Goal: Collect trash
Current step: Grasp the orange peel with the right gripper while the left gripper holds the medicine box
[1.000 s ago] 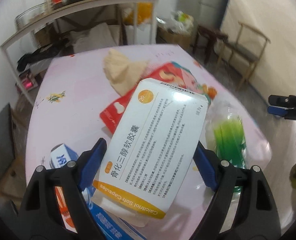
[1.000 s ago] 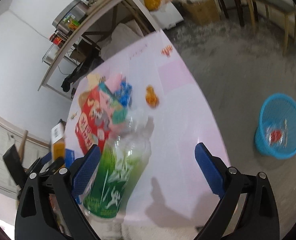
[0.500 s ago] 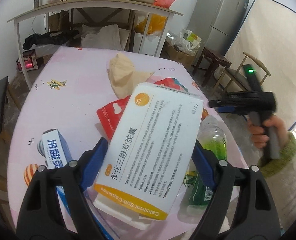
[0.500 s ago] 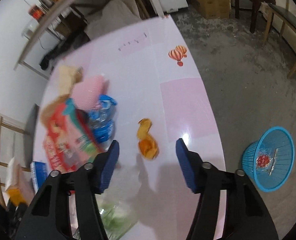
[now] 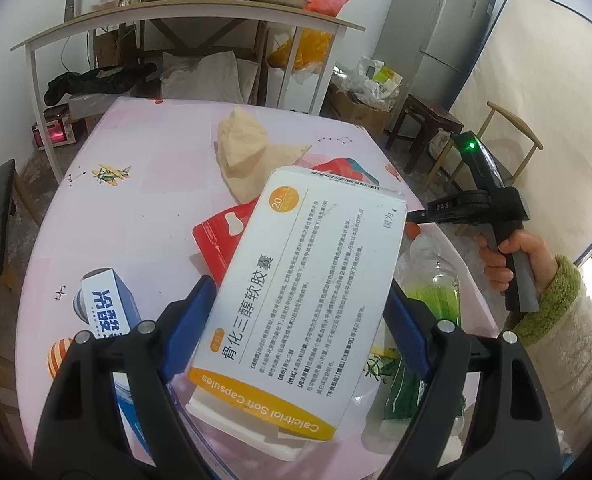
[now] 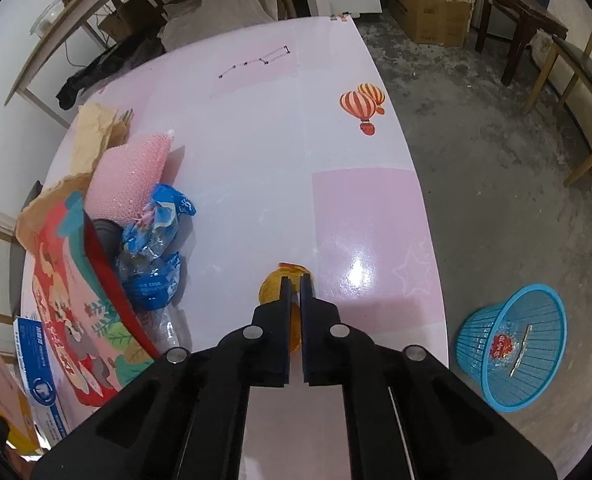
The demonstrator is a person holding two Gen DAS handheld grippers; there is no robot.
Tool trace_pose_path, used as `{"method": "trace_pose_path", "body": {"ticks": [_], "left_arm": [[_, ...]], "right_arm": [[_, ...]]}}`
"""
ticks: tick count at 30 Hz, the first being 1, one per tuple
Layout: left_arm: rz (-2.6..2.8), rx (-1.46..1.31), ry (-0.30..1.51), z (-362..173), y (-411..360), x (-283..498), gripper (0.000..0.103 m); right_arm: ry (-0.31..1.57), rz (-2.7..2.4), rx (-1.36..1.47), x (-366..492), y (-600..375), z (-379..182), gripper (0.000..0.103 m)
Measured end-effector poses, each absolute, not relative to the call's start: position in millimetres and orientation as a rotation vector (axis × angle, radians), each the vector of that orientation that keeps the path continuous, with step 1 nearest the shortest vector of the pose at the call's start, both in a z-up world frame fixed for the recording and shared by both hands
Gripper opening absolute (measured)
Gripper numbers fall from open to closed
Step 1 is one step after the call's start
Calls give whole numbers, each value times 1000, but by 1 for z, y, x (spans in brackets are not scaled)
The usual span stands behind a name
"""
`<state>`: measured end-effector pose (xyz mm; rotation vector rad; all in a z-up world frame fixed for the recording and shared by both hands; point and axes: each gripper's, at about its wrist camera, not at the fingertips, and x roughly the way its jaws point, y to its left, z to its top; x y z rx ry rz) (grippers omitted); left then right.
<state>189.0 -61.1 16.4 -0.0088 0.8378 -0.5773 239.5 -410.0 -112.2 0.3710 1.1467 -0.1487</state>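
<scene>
Left gripper (image 5: 296, 336) is clamping a white medicine box (image 5: 308, 300) across its width, blue pads flat on both long sides. Box is reading "Calcitriol Soft Capsules" on an orange band, Chinese text above it, a "20" in an orange circle, barcode on the far edge. It is sitting tilted above the pink tabletop (image 5: 135, 208).

Right gripper (image 6: 294, 280) has just been closing and is now pressed together on a crumpled orange wrapper (image 6: 273, 286) lying on the tabletop; the wrapper is showing between and on both sides of the tips. From the left view the person's hand (image 5: 514, 256) in a green-cuffed sleeve is gripping that tool's handle (green LED lit, "DAS" on its body).

Other trash on the tabletop:
- green-labelled plastic bottle (image 5: 436, 300), lying just beside the box
- red carton with cartoon print (image 6: 67, 308), open end facing the crushed bottle
- crushed clear bottle with blue label (image 6: 151, 256), text too small to read
- pink bubble wrap (image 6: 131, 172) and brown paper (image 6: 91, 136) behind it
- blue-and-white toothpaste box (image 5: 107, 308), Chinese lettering

Blue mesh basket (image 6: 492, 364) is standing on the floor off the tabletop's edge, holding a red-printed wrapper and a thin strip.
</scene>
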Motion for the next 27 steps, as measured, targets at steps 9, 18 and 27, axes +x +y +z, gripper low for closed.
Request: {"method": "trace_pose_path", "body": {"ticks": [9,18,27], "left_arm": [[-555,-27,786,36,-47,179,78],[-533,-43,791,38,-44,173,78],[-539,-59,804,32,-43,173,78]], "right_arm": [[1041,-134,446,217,-429,-81,3],[1171,-103,567,223,-423,-117,45],[1187,-107,514,243,-407,-123,25]]}}
